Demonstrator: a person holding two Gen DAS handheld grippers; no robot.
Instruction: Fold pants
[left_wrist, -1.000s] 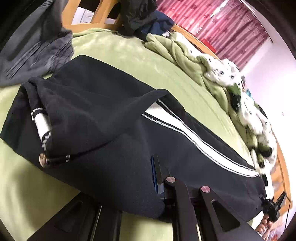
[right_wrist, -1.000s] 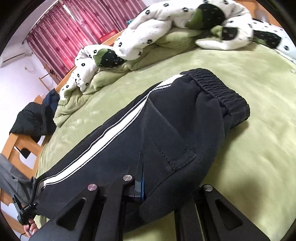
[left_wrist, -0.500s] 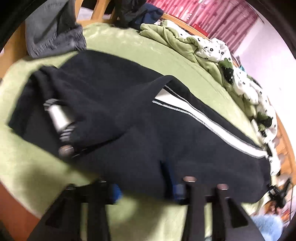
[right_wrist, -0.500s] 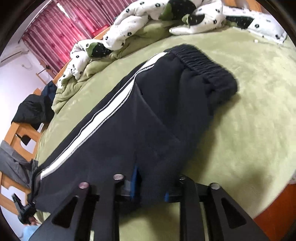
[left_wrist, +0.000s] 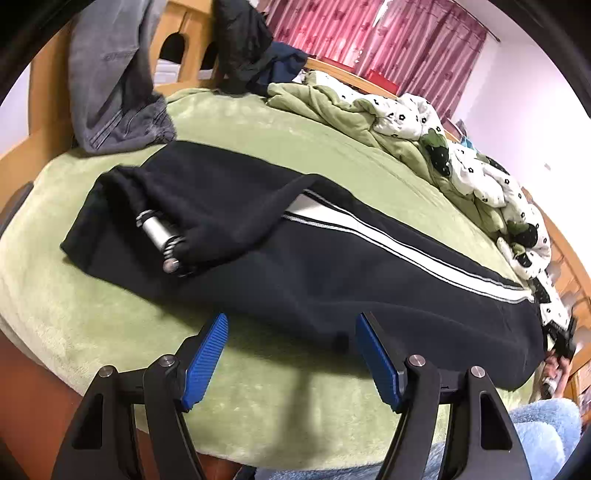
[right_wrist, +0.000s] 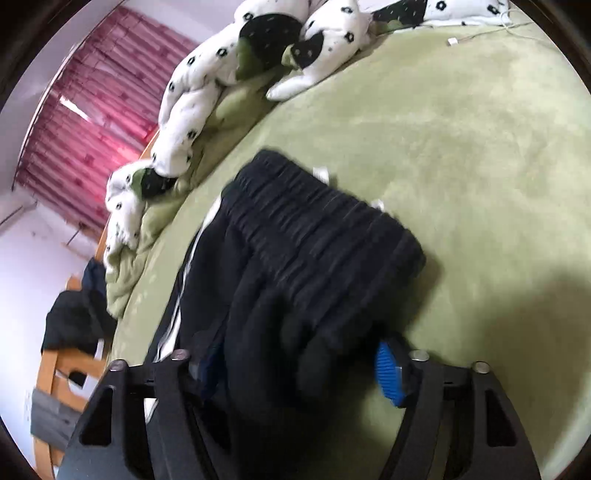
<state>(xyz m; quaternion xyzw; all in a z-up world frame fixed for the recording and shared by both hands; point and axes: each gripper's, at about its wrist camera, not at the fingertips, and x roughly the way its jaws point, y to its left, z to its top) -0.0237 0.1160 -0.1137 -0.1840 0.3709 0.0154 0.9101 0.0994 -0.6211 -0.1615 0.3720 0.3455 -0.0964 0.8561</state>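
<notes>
Black pants (left_wrist: 332, 266) with a white side stripe (left_wrist: 388, 240) lie lengthwise on the green bed cover (left_wrist: 258, 387), one leg end folded over near a silver cord tip (left_wrist: 155, 230). My left gripper (left_wrist: 291, 319) hovers at the pants' near edge, its jaws opening, blue pads bare and nothing between them. In the blurred right wrist view the ribbed waistband (right_wrist: 325, 236) lies just ahead. My right gripper (right_wrist: 295, 350) has its jaws opening, with loose black fabric between them and the right pad (right_wrist: 388, 373) clear of it.
A grey garment (left_wrist: 110, 81) hangs over the wooden bed frame (left_wrist: 37, 122) at the left, with dark clothes (left_wrist: 251, 48) behind. A rumpled green and white spotted quilt (left_wrist: 424, 125) (right_wrist: 229, 74) runs along the far side. A white cable (right_wrist: 452, 41) lies on the cover.
Both grippers were shut on the pants' near edge and have let go and spread. The left one has drawn back toward the bed edge. The right view has swung toward the waistband.
</notes>
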